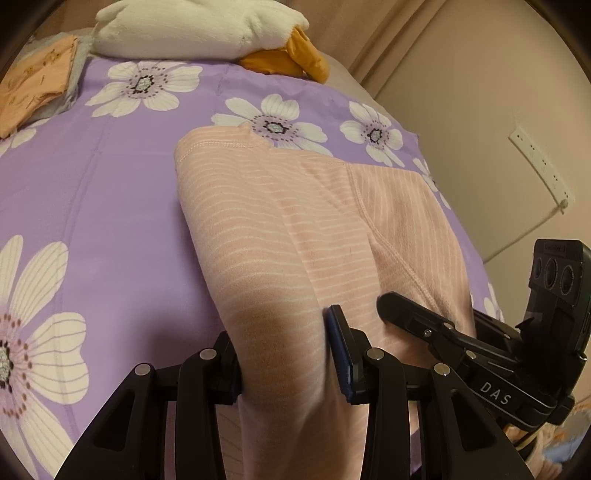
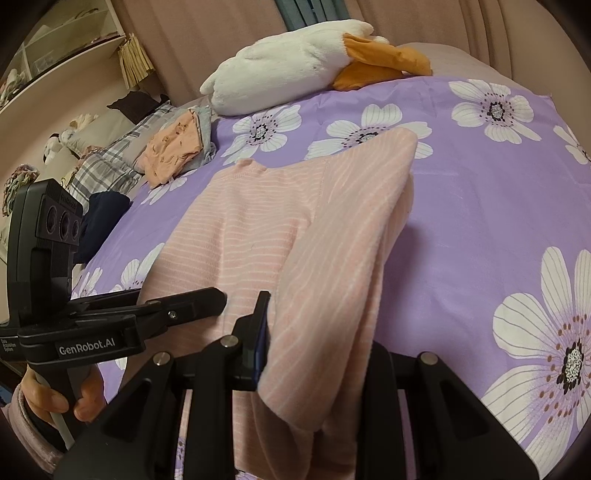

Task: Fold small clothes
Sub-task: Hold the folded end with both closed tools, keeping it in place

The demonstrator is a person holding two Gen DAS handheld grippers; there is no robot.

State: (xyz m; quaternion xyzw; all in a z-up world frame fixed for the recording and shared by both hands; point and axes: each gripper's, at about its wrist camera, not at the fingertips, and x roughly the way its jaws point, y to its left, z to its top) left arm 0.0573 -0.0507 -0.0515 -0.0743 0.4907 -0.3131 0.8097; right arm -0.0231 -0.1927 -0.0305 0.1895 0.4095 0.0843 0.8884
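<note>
Pink striped top (image 1: 280,221) partly folded, hem pinched by left gripper (image 1: 284,354) and right gripper (image 2: 314,347). Purple floral bedsheet (image 1: 110,206); plush goose (image 2: 295,59) behind.

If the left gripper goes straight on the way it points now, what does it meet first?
The pink striped garment it already grips; the left gripper would push that fabric forward. Beyond lie the purple floral sheet and, probably further, the white plush toy.

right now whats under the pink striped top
The pink striped top lies on the purple floral bedsheet, near edges pinched by both grippers. Whatever sits beneath its middle is covered.
</note>
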